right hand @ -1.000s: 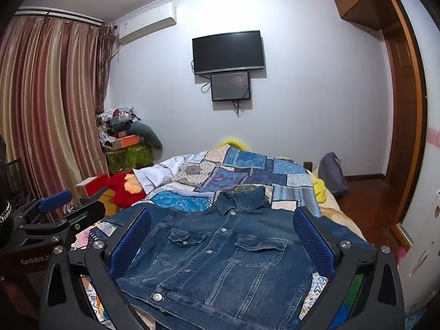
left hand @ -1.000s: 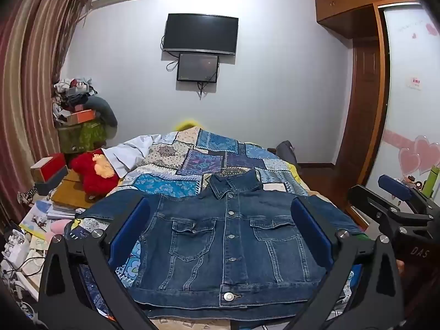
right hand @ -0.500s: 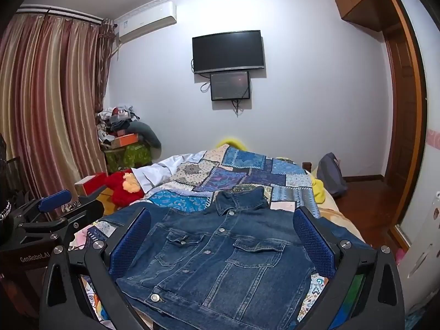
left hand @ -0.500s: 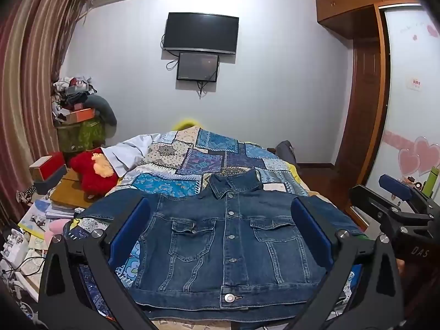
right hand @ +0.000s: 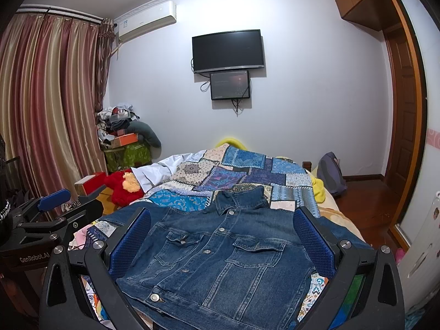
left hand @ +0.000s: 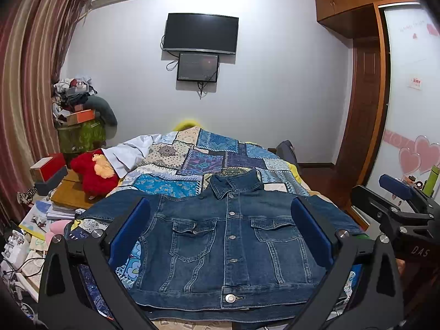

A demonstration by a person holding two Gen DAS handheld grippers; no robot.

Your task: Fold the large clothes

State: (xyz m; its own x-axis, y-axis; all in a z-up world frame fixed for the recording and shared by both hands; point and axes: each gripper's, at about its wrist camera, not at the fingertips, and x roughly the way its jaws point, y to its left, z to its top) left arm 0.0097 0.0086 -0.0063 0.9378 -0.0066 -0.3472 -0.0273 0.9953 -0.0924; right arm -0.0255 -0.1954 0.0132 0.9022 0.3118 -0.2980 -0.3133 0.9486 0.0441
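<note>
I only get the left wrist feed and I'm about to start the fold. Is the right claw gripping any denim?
Observer: No. In the right wrist view the right claw is open, with nothing between its pads. The denim jacket lies flat beyond it.
Operator: Where does my claw sit, seen from there?
Observer: The left claw hangs off the jacket's left side, over the bedside clutter, and touches no cloth.
Operator: Anything past the bed's right side?
Observer: Bare wooden floor, with a grey backpack against the bed.

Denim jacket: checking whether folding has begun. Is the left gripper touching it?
Apart: the right wrist view shows the left gripper off beside the denim jacket.
</note>
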